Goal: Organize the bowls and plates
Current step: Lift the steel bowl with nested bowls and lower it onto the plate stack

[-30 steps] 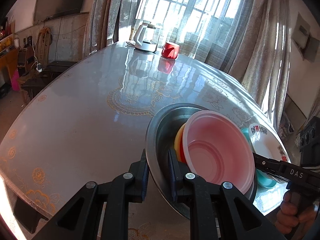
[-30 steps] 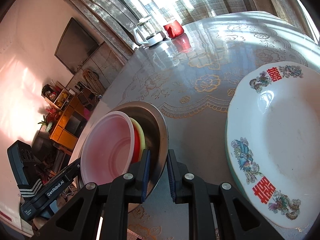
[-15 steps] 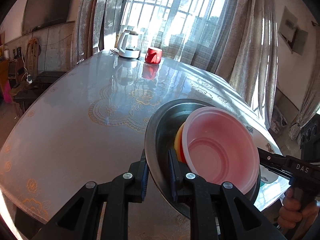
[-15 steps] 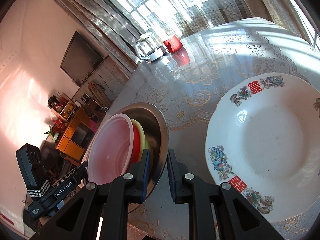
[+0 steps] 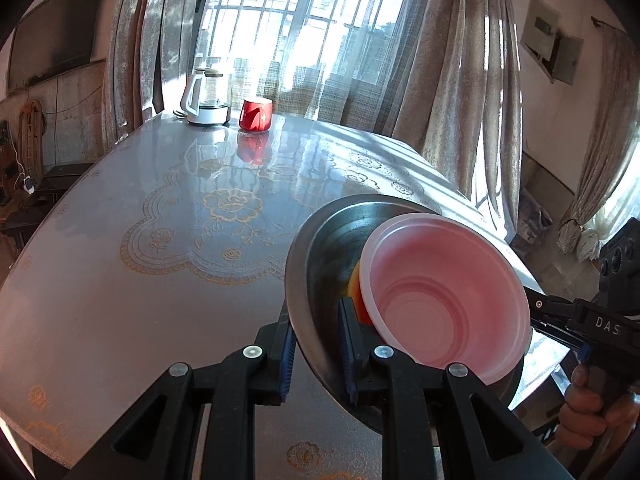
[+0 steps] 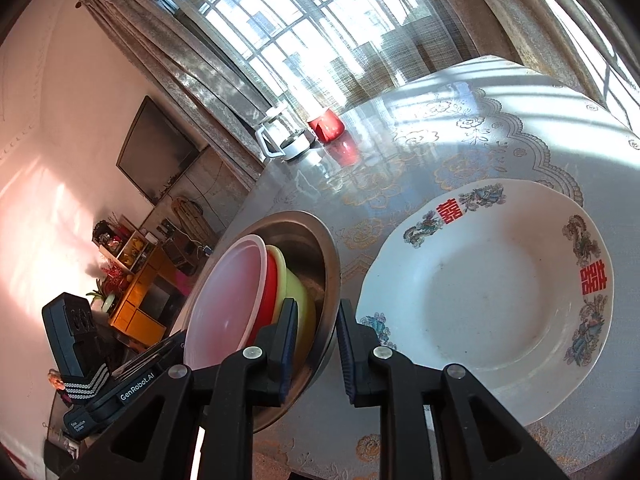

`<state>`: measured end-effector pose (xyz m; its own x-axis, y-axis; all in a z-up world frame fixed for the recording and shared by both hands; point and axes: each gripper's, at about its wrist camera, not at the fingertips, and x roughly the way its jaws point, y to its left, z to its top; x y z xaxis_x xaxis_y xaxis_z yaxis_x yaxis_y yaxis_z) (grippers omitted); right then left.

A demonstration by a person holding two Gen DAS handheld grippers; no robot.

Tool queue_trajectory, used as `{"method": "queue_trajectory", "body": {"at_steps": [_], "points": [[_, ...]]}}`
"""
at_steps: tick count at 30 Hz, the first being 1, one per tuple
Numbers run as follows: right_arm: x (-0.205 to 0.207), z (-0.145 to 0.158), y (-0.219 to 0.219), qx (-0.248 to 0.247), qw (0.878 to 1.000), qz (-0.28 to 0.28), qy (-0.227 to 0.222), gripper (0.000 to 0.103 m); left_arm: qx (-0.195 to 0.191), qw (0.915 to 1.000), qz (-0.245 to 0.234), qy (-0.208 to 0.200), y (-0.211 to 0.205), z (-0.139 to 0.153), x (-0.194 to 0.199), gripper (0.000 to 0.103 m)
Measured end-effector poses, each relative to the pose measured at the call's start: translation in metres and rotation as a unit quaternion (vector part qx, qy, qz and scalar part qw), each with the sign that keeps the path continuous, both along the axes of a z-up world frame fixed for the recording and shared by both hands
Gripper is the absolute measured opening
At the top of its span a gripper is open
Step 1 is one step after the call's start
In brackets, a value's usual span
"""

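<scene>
table (image 5: 160, 272) is the base, glossy cloth with gold flowers. white plate (image 6: 492, 292) with red characters lies flat on it, just right of my load, seen only from the right wrist.

steel bowl (image 5: 320, 248) is off the table, tilted, held by its rim from 2 sides. left gripper (image 5: 316, 344) is clamped on the near rim, 1 finger outside, 1 inside. right gripper (image 6: 314, 338) is clamped on the opposite rim the same way. nested inside: pink bowl (image 5: 444, 292) on top, then a red bowl (image 6: 272, 280), then a yellow-green bowl (image 6: 294, 292).

my read: the step is carrying the stack to set it down, likely on or by the plate. doing it well:
- level the steel bowl first; at this tilt the 3 loose bowls could slide out.
- keep both grips equal, move both hands together, no twist on the rim.
- lower flat, release only once it sits.

view differences:
- left wrist: pink bowl's inside, only a sliver of the colours under it, no plate. shows my right hand (image 5: 588, 404) on the handle.
- right wrist: side-on, all 3 nested rims countable, plus the plate.
- kettle (image 5: 204, 98) and red cup (image 5: 256, 114) at the far edge show in both.
</scene>
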<state>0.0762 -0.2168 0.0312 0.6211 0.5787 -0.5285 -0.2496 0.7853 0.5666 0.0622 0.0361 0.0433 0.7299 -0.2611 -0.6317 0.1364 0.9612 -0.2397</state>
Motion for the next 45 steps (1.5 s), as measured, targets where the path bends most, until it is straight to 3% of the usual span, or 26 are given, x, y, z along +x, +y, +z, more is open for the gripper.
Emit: {"method": "queue_trajectory", "body": {"at_steps": [21, 45], "points": [[-0.016, 0.005, -0.079, 0.013, 0.995, -0.096, -0.009, 0.021, 0.021, 0.9961, -0.086, 0.009, -0.082, 0.006, 0.033, 0.02], [-0.013, 0.003, -0.117, 0.017, 0.989, -0.146, -0.008, 0.021, 0.019, 0.9917, -0.124, 0.031, -0.127, 0.002, 0.063, 0.02]]}}
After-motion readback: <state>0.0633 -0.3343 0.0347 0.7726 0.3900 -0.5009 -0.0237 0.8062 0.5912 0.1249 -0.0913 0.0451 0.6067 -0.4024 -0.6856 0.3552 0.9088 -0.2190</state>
